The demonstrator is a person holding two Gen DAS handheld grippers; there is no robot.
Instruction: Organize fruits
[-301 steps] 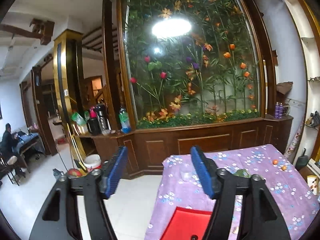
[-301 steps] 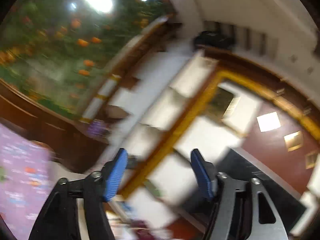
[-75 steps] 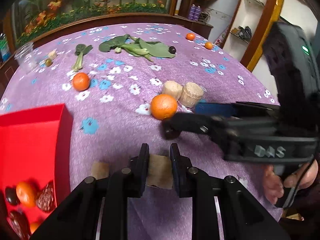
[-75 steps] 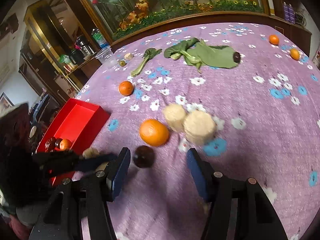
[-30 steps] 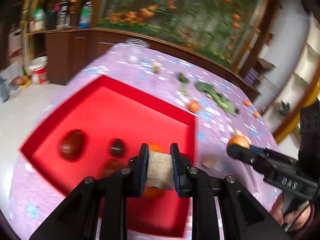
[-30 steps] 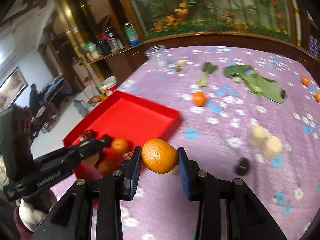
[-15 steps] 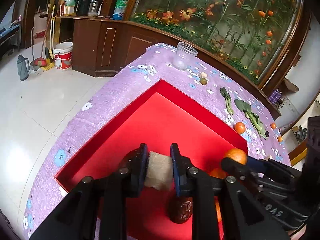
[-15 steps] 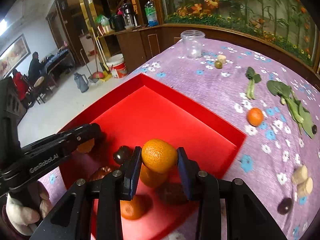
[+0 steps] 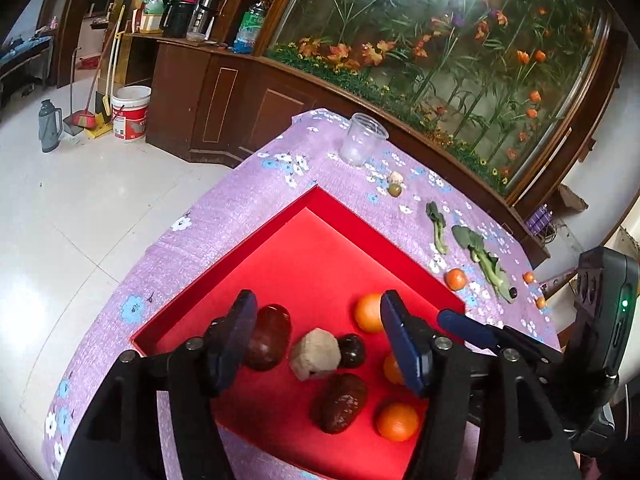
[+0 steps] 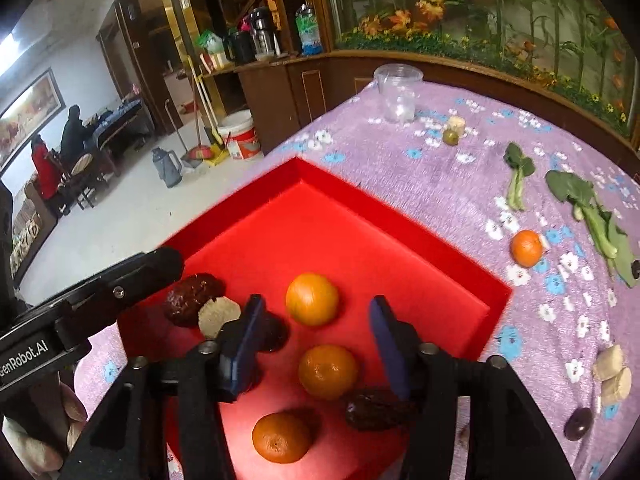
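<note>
A red tray (image 9: 320,240) (image 10: 400,240) lies on the purple flowered tablecloth. In it are three oranges (image 10: 312,299), a beige chunk (image 9: 315,354) (image 10: 219,316) and several dark brown fruits (image 9: 268,336). My left gripper (image 9: 316,338) is open above the beige chunk, which lies loose in the tray. My right gripper (image 10: 316,342) is open above the tray, with an orange (image 10: 328,372) lying below between its fingers. One orange (image 10: 527,248) (image 9: 455,279) lies on the cloth beyond the tray.
A clear plastic cup (image 9: 363,139) (image 10: 398,93) stands at the table's far corner. Green leaves (image 10: 592,208), two beige chunks (image 10: 611,372), a dark fruit (image 10: 579,423) and small fruits (image 9: 529,277) lie on the cloth right of the tray. A wooden cabinet and floor lie beyond.
Both grippers opened. The beige chunk dropped from the left gripper and the orange from the right gripper; both now lie in the tray.
</note>
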